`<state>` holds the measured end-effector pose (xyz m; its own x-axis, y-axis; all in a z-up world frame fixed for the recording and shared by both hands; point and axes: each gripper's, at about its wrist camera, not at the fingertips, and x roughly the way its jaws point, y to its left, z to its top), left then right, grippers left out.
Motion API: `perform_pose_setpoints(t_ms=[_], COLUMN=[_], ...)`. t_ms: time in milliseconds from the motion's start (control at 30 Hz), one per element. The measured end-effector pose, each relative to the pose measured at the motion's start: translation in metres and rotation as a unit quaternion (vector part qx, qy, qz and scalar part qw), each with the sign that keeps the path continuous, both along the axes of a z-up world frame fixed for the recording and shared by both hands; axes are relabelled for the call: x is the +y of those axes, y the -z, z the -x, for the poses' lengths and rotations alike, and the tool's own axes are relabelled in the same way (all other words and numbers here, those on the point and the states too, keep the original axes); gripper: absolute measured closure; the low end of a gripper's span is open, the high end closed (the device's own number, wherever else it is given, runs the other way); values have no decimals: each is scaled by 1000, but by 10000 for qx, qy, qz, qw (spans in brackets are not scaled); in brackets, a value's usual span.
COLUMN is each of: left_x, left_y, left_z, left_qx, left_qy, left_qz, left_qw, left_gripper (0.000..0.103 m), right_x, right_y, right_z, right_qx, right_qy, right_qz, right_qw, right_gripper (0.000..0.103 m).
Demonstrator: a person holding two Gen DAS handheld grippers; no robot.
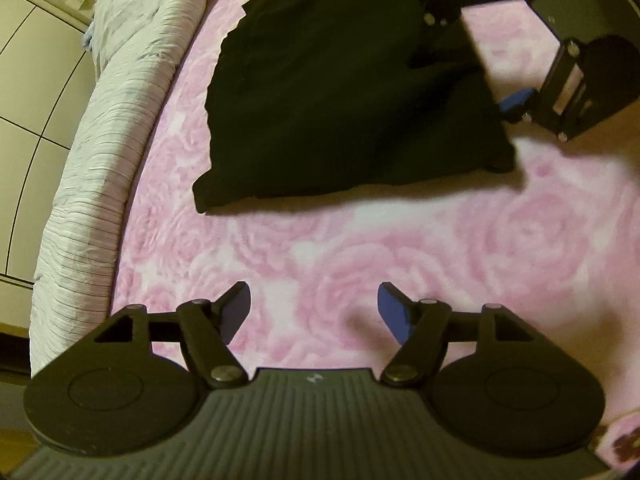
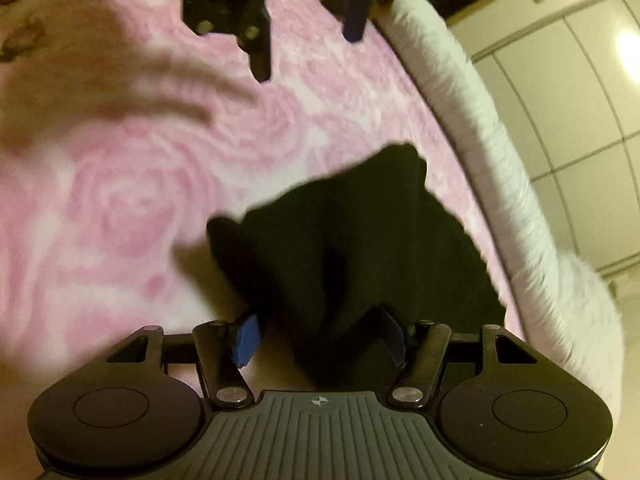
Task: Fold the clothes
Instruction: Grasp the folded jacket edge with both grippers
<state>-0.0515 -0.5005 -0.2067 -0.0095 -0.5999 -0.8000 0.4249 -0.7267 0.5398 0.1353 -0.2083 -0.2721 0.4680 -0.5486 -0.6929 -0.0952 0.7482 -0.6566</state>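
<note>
The right gripper is hovering released over the black garment; the left gripper is waiting released at six o'clock. Next, I judge: clench an edge.

Bed with pink rose blanket

A black garment lies on it, upper centre of frame; a pale crinkled quilt runs along its left edge.
</note>
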Motion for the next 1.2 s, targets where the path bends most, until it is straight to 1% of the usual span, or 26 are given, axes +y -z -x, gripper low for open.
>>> perform_pose_setpoints(t_ms=[133,333,400,467,533,567,600,633,667,733,833,933,1067,1100,1133,1167,1200], left_x=[-5,-5,-6,-6,-5,-5,-5,-5,-5,-9,-24,-41,-60,-66,-71,-76,-80], left_y=[5,12,14,18,24,27,30,33,36,42,50,58,68,69,70,69,67], left_z=[-6,-10,-11,-13,-11,-10,-9,-7,-5,0,9,20,34,36,39,41,43], left_qx=[39,105,145,121,13,-54,-122,-185,-245,-334,-379,-431,-546,-548,-524,-490,-459], left_qy=[29,176,223,340,616,781,946,1148,1393,1745,2009,2264,2622,2681,2735,2797,2862], left_qz=[64,111,121,179,370,488,605,731,867,1134,1435,1608,1995,1999,1940,1817,1590], left_qw=[10000,9997,9996,9992,9974,9957,9936,9905,9861,9775,9683,9597,9426,9408,9407,9414,9438], left_gripper=[36,36,36,36,36,34,31,24,21,20,19,19,19,19,23,45,61], right_x=[2,17,15,4,-10,-17,-24,-28,-31,-36,-40,-44,-46,-46,-45,-45,-44], right_y=[15,22,25,29,24,21,18,11,4,-12,-37,-60,-77,-80,-83,-85,-87], right_z=[-8,8,10,2,-9,-14,-18,-19,-19,-15,-8,-2,2,3,5,8,10], right_qx=[220,537,530,486,348,278,211,151,77,-124,-279,-438,-490,-495,-511,-535,-557], right_qy=[-224,-518,-476,-299,-89,16,119,212,299,427,567,666,704,710,716,735,755], right_qz=[366,841,874,843,560,418,262,61,-121,-355,-604,-733,-816,-846,-869,-904,-943], right_qw=[9988,9937,9936,9948,9978,9987,9994,9996,9994,9984,9962,9941,9930,9927,9923,9917,9911], right_gripper=[40,40,40,40,40,40,57,70,72,80,82,82,83,83,83,83,83])
